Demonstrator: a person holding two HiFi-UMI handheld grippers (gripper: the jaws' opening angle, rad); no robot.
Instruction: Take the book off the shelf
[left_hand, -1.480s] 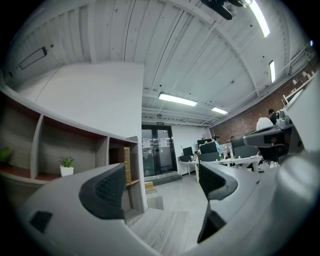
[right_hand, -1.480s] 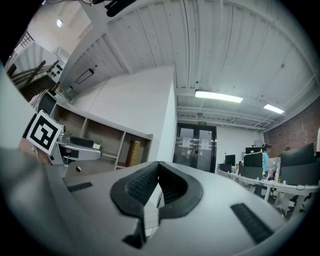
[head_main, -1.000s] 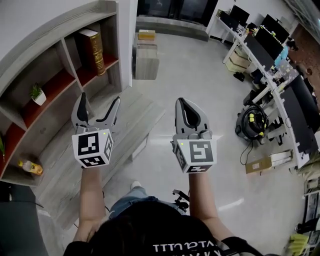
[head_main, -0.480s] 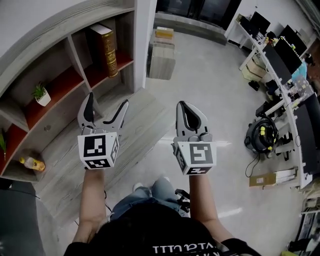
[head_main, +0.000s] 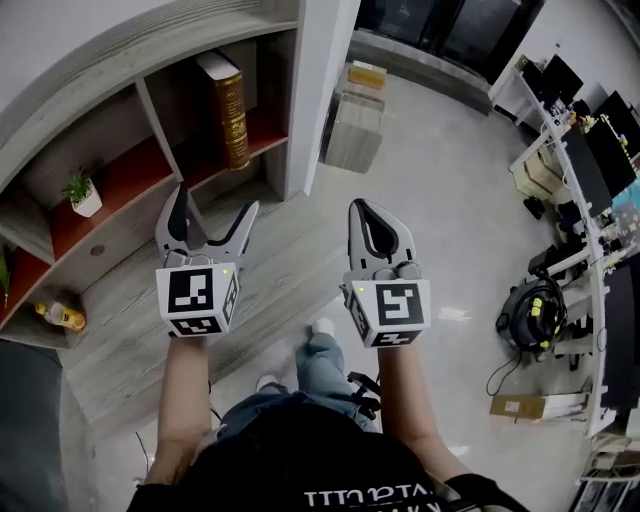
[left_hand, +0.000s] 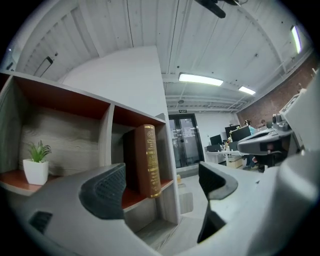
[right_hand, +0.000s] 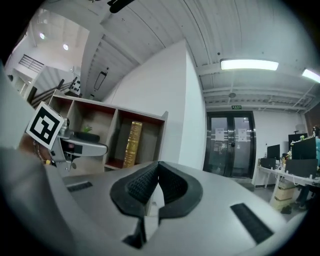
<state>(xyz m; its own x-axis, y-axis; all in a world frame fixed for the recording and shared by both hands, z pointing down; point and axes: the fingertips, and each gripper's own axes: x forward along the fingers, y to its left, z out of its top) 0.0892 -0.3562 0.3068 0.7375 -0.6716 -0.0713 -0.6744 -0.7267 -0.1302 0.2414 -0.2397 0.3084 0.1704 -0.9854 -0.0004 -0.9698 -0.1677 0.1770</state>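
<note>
**A:** Head view first: where's the book?

**B:** The book (head_main: 231, 110) stands upright in the end compartment of the shelf (head_main: 150, 55). It is ahead of the left hand-held gripper (head_main: 212, 205), slightly to its right and well apart from it. The right hand-held gripper (head_main: 365, 210) sits further off, out over the floor (head_main: 420, 200), so the left one is nearer.

**A:** And the left gripper view?

**B:** The jaws are spread wide, with nothing between the pads. The book shows through the gap, a little left of centre, with its spine toward the hand-held gripper and its long axis vertical. A small potted plant (left_hand: 36, 162) sits one compartment over, to the left.

**A:** Right gripper view?

**B:** The jaws are pressed together and hold nothing. The book lies ahead and to its left, past the left hand-held gripper.

**A:** So what does the reach turn on?

**B:** I'd judge the left one needs to go straight forward, with its opening crossing the upright spine from side to side.
</note>
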